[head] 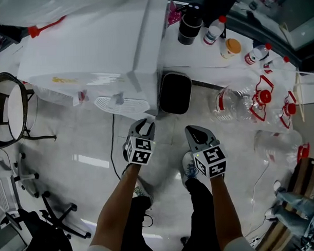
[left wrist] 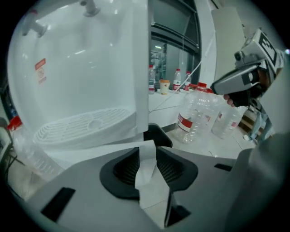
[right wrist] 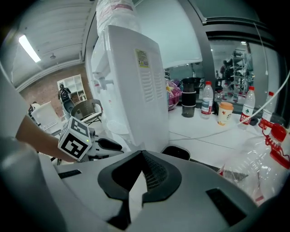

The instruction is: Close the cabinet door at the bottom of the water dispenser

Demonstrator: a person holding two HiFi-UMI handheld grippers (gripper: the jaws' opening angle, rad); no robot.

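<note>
Pale glossy floor (head: pixel 91 166), seen steeply from above; clear empty bottles (head: pixel 238 101) are scattered at the right of the frame.

- Left gripper (head: pixel 141 126): the jaws are held wide apart. A white edge stands in the gap in the left gripper view, and no pad is seen pressing on it.
- Right gripper (head: pixel 194 130): the jaws are drawn together at the tips, with nothing between them.
- Both grippers are held side by side at frame centre, pointed at the water dispenser (head: pixel 93 52).
- Drip tray (head: pixel 121 104): placed just above the left gripper.
- Cabinet door (left wrist: pixel 97 153): taken to be the white panel under the tray, low centre of the left gripper view. Whether it is ajar or flush cannot be told.
- Black bin (head: pixel 175 93): set just beside the dispenser.
- Step judged: the approach to the door, or its final push.
- Next move: the panel is to be pressed flat against the cabinet with a level push, kept clear of the bin.
</note>
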